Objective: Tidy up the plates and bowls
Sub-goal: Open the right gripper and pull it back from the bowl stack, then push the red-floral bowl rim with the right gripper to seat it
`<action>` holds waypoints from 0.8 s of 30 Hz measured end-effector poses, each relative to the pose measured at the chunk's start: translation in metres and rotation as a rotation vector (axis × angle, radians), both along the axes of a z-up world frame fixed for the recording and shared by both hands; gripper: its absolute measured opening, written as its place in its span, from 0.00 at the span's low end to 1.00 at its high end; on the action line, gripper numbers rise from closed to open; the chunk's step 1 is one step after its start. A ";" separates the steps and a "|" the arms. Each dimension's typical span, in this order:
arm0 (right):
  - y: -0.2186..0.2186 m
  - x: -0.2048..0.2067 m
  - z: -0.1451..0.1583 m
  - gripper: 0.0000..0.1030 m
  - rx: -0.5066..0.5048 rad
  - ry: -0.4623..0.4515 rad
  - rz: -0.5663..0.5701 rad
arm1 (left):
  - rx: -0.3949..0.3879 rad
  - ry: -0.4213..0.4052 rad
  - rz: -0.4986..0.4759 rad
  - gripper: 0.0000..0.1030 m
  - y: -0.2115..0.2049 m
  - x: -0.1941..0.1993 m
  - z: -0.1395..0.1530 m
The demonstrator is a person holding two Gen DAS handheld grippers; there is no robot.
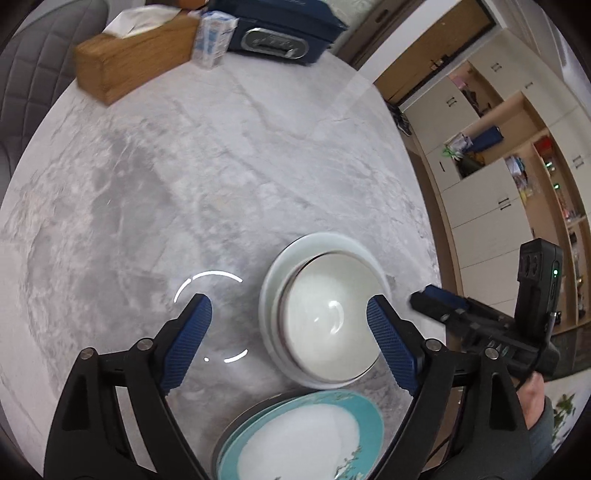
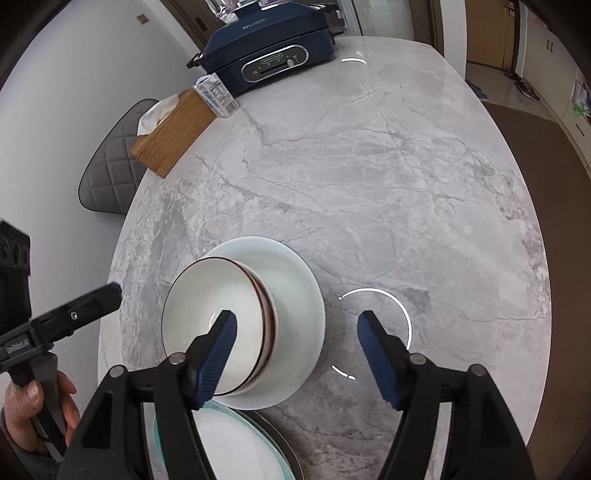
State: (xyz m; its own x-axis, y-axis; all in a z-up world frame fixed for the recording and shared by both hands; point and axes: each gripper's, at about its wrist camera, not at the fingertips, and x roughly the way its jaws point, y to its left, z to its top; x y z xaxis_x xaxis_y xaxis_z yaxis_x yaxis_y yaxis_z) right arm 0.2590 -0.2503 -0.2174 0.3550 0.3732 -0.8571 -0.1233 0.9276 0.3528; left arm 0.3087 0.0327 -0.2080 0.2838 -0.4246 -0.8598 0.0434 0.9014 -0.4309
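Note:
A white bowl with a dark rim [image 1: 328, 321] [image 2: 214, 325] sits nested in a larger white bowl [image 1: 288, 258] [image 2: 295, 295] on the grey marble table [image 1: 221, 166] [image 2: 406, 184]. A teal-rimmed plate [image 1: 306, 435] [image 2: 229, 443] lies on a darker plate just nearer than them. My left gripper [image 1: 290, 332] is open and empty above the bowls; its right finger is over the bowls' right edge. My right gripper [image 2: 297, 332] is open and empty; its left finger overlaps the inner bowl. Each gripper also shows in the other view, the right one [image 1: 439, 299] and the left one [image 2: 107, 291].
A wooden tissue box [image 1: 133, 55] [image 2: 173, 136], a small carton [image 1: 214, 37] [image 2: 216, 94] and a dark blue electric cooker [image 1: 277, 33] [image 2: 269, 48] stand at the table's far end. A grey chair [image 2: 110, 162] is at the left. Cabinets [image 1: 498, 184] line the right.

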 end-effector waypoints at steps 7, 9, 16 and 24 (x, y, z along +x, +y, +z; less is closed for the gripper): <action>-0.026 -0.002 -0.019 0.71 0.035 0.045 -0.042 | -0.002 0.116 0.053 0.83 0.041 -0.023 -0.052; -0.028 -0.003 -0.023 0.71 0.047 0.054 -0.042 | -0.020 0.110 0.035 0.83 0.037 -0.026 -0.056; -0.028 -0.009 -0.036 0.71 0.073 0.073 -0.024 | -0.008 0.105 -0.014 0.83 0.022 -0.023 -0.069; -0.033 -0.009 -0.042 0.71 0.080 0.092 -0.033 | -0.009 0.138 -0.025 0.83 0.022 -0.025 -0.085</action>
